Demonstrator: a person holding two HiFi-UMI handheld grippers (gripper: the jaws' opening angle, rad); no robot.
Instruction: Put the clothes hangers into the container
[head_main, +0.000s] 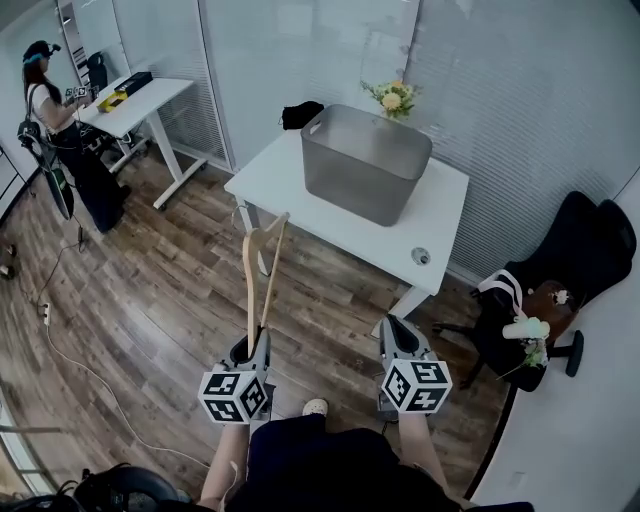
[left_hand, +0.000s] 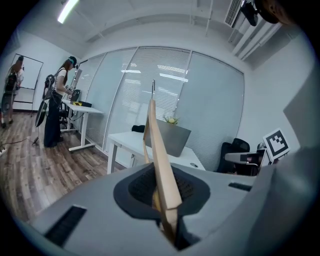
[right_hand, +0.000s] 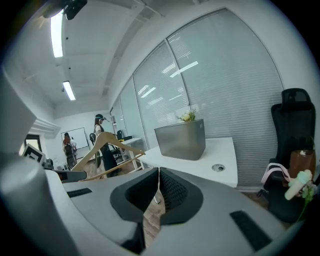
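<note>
Wooden hanger (left_hand: 161, 165) in left claw (left_hand: 167, 220)

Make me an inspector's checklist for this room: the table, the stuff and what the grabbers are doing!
Surface: white table, mostly bare.
Job's things: grey container on the table; wooden hanger held upright, short of the table.
Clutter: flowers and black bundle behind the container.
Grippers: left gripper shut on the hanger; right gripper shut, empty.
Cables: one cable on the floor.
Surroundings: black chair; person at another desk.
</note>
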